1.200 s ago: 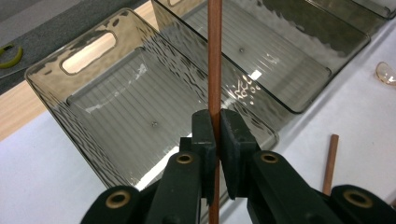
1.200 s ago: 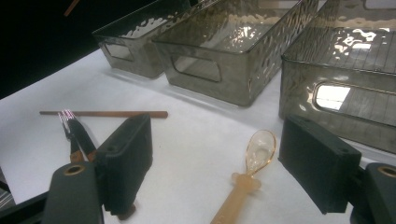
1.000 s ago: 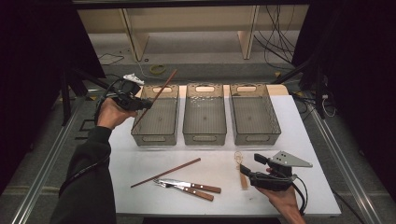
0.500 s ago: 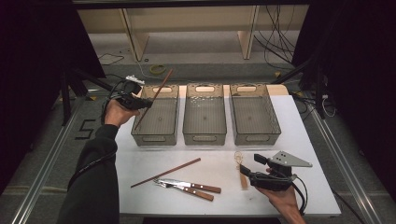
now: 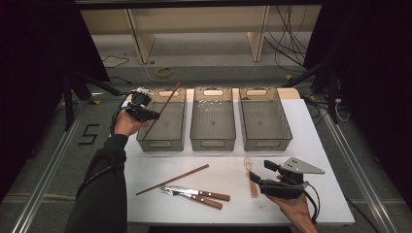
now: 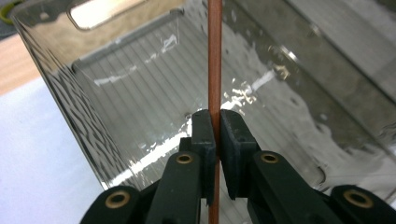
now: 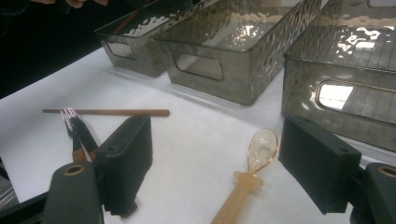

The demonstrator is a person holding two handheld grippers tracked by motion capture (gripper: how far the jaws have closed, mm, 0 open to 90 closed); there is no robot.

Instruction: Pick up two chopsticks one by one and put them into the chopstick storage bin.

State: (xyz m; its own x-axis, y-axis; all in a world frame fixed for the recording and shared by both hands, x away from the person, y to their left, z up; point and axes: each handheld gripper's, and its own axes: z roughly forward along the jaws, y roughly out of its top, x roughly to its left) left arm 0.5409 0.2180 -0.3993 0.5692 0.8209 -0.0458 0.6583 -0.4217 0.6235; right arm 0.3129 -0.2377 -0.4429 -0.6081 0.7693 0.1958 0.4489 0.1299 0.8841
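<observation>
High view: the left hand-held gripper (image 5: pixel 145 112) clenches a thin brown wooden chopstick (image 5: pixel 164 108) tilted over the smoky clear plastic bin (image 5: pixel 163 141) nearest the white bench's (image 5: pixel 233 206) left edge. Left gripper view: both jaws pinch that chopstick (image 6: pixel 214 60) above the bin's ribbed floor. Right gripper view: the right hand-held gripper (image 7: pixel 219 163) stands spread wide, released, around a translucent amber plastic spoon (image 7: pixel 250 175) lying near the bench's front edge.

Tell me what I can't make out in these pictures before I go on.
- Chopstick in the left claw: both ends cut off by the left gripper view's edges.
- Spoon: handle end cut off by the right gripper view's bottom edge; high view has it partly behind the right claw.
- Fork and knife: too small to tell apart in the high view.
</observation>
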